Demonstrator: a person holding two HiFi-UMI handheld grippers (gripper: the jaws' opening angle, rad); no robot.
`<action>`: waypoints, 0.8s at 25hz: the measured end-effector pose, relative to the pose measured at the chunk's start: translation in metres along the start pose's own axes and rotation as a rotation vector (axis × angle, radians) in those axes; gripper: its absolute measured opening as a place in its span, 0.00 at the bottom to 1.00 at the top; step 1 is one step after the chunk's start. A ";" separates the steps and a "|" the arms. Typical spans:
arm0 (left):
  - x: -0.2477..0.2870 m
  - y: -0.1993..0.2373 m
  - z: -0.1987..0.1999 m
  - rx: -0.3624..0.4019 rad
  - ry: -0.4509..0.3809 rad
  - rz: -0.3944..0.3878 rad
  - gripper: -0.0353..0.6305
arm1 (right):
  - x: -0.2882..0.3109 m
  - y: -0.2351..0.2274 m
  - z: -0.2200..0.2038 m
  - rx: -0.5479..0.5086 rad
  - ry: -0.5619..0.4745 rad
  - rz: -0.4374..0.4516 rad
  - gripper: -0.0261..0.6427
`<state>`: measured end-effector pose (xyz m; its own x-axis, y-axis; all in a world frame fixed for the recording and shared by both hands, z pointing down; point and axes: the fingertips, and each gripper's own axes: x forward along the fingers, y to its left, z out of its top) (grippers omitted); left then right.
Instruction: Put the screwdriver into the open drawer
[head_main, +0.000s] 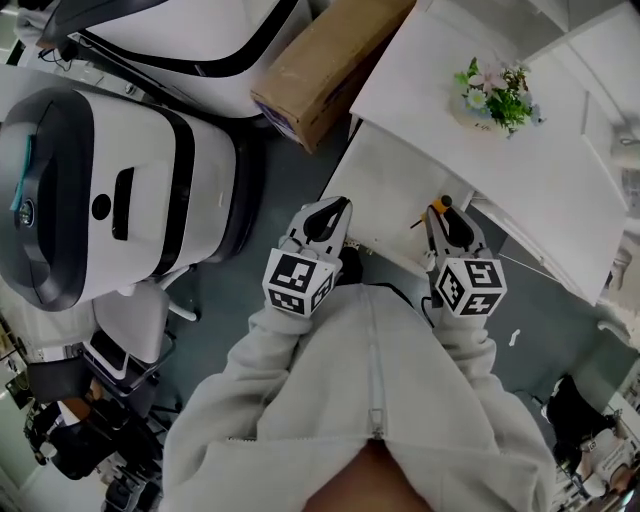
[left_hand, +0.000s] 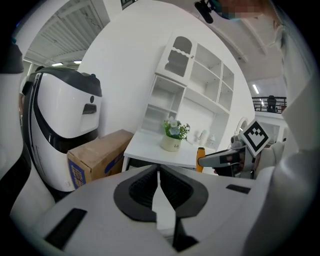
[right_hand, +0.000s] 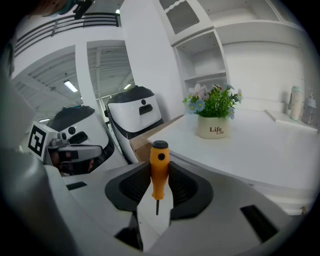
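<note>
An orange-handled screwdriver (right_hand: 159, 167) stands upright between the pads of my right gripper (right_hand: 160, 172), black cap up and thin shaft pointing down; the gripper is shut on it. From the head view, that right gripper (head_main: 446, 214) hovers at the near edge of the white desk (head_main: 560, 170), with the screwdriver (head_main: 439, 206) at its tip. A lower white panel (head_main: 385, 185) juts out under the desk top and looks like the open drawer. My left gripper (head_main: 338, 206) hangs at that panel's near left edge. Its jaws (left_hand: 159, 175) are shut with nothing in them.
A flower pot (head_main: 493, 96) stands on the desk top. A cardboard box (head_main: 325, 60) and a large white machine (head_main: 110, 190) stand on the floor to the left. A white shelf unit (left_hand: 195, 85) rises behind the desk, with small bottles (right_hand: 301, 105) near it.
</note>
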<state>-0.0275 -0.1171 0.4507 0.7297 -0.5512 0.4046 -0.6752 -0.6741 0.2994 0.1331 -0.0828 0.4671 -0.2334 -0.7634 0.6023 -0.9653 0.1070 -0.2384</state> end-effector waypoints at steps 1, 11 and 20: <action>0.004 0.000 -0.003 -0.005 0.008 -0.007 0.10 | 0.003 -0.002 -0.003 0.000 0.013 -0.003 0.23; 0.033 -0.019 -0.025 -0.050 0.066 -0.032 0.10 | 0.035 -0.014 -0.046 -0.001 0.174 0.059 0.23; 0.031 -0.035 -0.022 -0.077 0.029 0.053 0.10 | 0.080 -0.035 -0.119 -0.060 0.459 0.180 0.23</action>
<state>0.0160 -0.1000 0.4720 0.6901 -0.5697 0.4463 -0.7198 -0.6041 0.3420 0.1346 -0.0720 0.6144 -0.4115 -0.3719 0.8321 -0.9069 0.2578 -0.3333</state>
